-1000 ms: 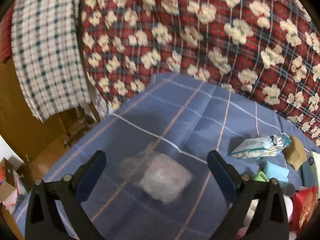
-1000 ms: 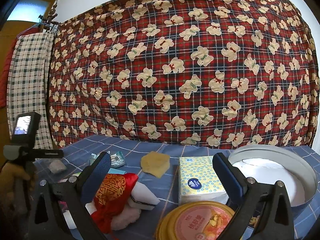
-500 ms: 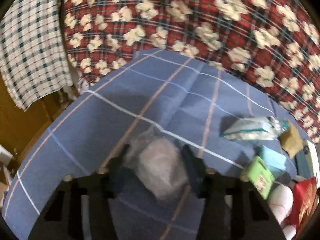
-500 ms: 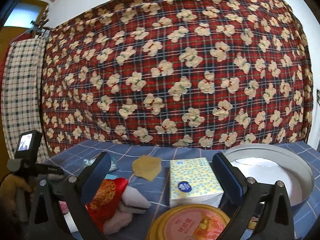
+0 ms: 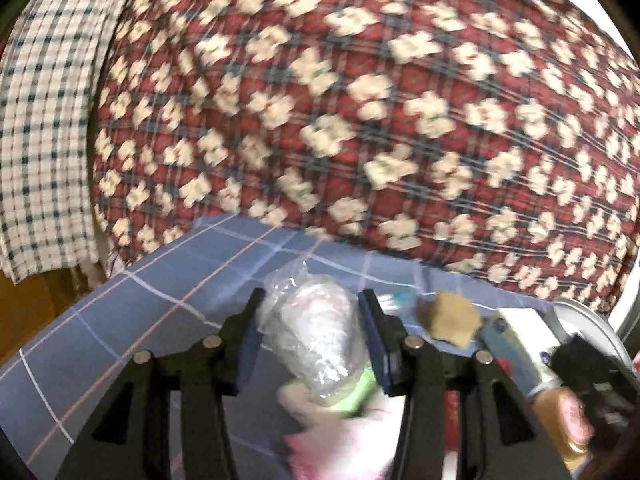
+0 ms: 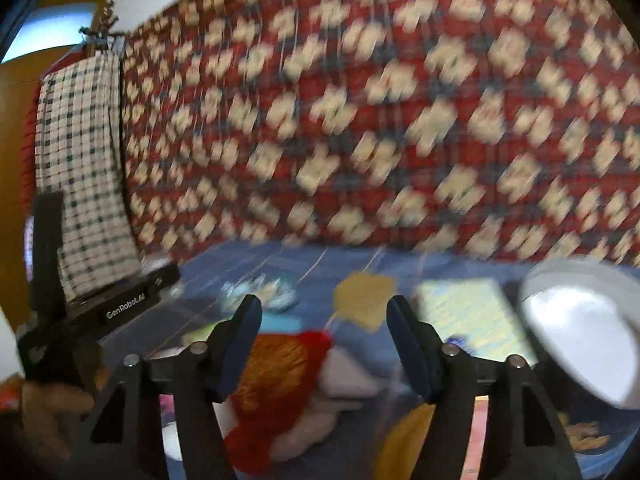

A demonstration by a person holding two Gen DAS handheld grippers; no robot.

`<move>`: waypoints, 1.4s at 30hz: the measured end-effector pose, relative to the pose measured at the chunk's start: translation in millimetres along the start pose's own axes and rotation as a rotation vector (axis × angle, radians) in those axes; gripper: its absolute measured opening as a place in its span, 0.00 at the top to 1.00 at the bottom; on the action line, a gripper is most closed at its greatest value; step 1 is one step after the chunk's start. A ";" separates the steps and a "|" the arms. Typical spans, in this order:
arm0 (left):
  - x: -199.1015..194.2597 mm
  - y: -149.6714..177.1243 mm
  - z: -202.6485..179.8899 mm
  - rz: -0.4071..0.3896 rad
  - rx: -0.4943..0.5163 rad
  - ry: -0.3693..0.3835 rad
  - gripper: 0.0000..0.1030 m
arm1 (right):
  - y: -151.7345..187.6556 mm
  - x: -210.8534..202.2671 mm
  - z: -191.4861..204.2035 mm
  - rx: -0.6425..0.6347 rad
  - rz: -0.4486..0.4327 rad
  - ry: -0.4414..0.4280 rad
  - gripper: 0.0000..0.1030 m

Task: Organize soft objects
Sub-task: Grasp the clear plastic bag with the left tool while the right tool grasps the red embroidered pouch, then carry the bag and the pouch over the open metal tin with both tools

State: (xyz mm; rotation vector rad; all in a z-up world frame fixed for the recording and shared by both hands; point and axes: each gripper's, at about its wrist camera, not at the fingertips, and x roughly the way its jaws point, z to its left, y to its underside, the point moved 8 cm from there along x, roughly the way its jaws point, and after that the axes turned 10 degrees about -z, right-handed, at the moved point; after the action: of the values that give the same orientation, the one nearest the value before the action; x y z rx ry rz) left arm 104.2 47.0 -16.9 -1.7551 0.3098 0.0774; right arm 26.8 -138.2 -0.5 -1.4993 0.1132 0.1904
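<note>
Surroundings: blue checked table (image 5: 168, 300) before a red plaid curtain (image 5: 360, 120); checked towel (image 5: 44, 120) far left of the jaws.
Left gripper (image 5: 312, 332): jaws clamped on a clear plastic bag (image 5: 316, 332), lifted off the table.
Bag axis: long side runs forward between the jaws, crumpled top away from the camera.
Beyond the right jaw: tan sponge (image 5: 450, 318), tissue pack (image 5: 524, 328), white basin (image 5: 592, 320).
Right gripper (image 6: 324, 344): jaws apart, over a red plush toy (image 6: 280, 384); view blurred.
</note>
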 end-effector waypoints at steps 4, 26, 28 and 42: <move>-8.1 -1.0 -15.3 -0.037 0.084 -0.003 0.55 | 17.9 27.2 13.7 0.037 0.121 -0.046 0.35; -15.1 0.3 -4.7 -0.066 -0.004 -0.013 0.55 | -13.0 -4.4 12.0 0.006 -0.050 -0.086 0.76; -19.7 1.5 -12.6 -0.063 -0.010 -0.002 0.55 | -23.7 -15.1 -0.3 0.035 -0.097 -0.074 0.76; -52.8 -0.8 -128.4 -0.081 0.051 0.188 0.54 | -46.0 -71.0 -123.1 0.029 -0.234 0.187 0.76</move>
State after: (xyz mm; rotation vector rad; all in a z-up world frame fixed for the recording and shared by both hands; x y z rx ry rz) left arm 38.6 -68.7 22.5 -1.7255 0.3734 -0.1541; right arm -28.5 -267.7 49.4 -1.4864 0.0885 -0.1394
